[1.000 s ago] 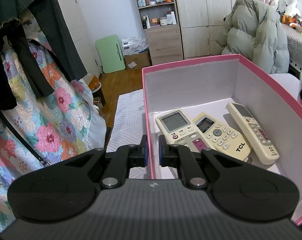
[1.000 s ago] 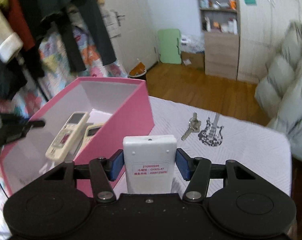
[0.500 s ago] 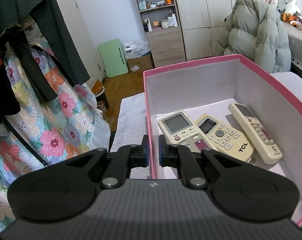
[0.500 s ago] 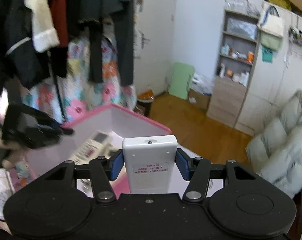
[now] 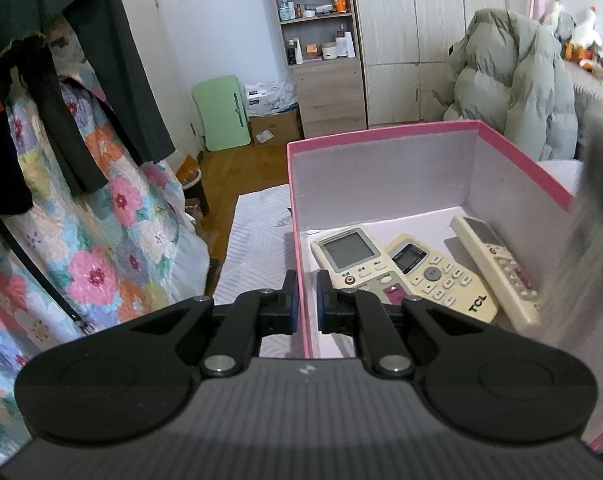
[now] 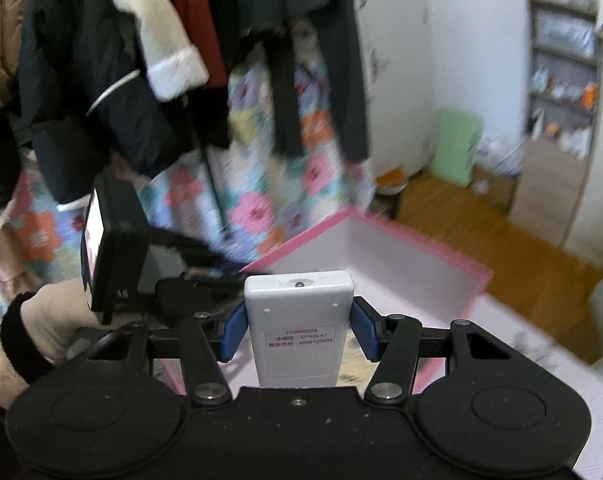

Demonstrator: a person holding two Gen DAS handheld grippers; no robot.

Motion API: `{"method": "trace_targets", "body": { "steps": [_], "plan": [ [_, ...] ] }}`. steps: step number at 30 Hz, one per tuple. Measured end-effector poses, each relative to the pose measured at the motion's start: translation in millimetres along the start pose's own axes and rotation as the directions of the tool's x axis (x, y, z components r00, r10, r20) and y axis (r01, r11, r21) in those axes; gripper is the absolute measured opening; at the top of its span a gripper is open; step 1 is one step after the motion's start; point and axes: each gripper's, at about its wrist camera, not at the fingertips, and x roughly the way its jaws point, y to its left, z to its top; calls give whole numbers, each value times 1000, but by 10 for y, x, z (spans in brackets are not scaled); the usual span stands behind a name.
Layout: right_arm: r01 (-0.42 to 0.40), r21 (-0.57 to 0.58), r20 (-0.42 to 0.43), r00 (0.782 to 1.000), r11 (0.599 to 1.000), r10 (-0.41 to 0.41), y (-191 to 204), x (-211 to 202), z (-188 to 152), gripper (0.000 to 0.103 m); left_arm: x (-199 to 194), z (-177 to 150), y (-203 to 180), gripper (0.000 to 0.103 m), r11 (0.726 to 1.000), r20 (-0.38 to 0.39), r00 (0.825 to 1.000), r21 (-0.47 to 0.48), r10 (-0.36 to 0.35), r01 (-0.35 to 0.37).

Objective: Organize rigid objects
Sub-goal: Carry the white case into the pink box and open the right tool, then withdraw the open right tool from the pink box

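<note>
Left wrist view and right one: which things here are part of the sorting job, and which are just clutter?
Job:
pink box
three remotes in it
white remote in right gripper
left gripper on box wall

Clutter:
hanging clothes
floral quilt
puffer jacket
shelf

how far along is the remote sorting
Done: three remotes already lie flat on the floor of the pink box. In hand: the right gripper is clamped on a fourth, white remote, label side up, above the box. The left gripper pinches the box's near wall, steadying it. Left: lower that remote in and let go. Whether more items wait outside is not visible.
</note>
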Motion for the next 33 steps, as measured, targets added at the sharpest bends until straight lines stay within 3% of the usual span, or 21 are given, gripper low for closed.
{"method": "trace_targets", "body": {
  "steps": [7, 16, 23, 26, 31, 33],
  "plan": [
    [-137, 34, -62, 988, 990, 139, -56, 466, -250, 61, 0, -13, 38, 7, 1000, 2, 1000, -25, -15, 15],
    [-134, 2, -192, 973, 991, 132, -92, 411, -393, 61, 18, -11, 60, 7, 999, 5, 1000, -33, -26, 26],
    [-275, 60, -210, 936, 959, 282, -152, 615, -330, 61, 19, -19, 74, 7, 999, 6, 1000, -40, -29, 29],
    [-269, 51, -212, 938, 962, 273, -149, 633, -307, 61, 18, -21, 70, 7, 999, 6, 1000, -40, -29, 29],
    [-105, -96, -222, 972, 990, 82, -42, 502, -303, 66, 18, -20, 75, 7, 999, 6, 1000, -41, -30, 30],
    [-84, -95, -214, 975, 992, 62, -68, 419, -300, 66, 18, -20, 71, 7, 999, 6, 999, -42, -31, 31]
  ]
}}
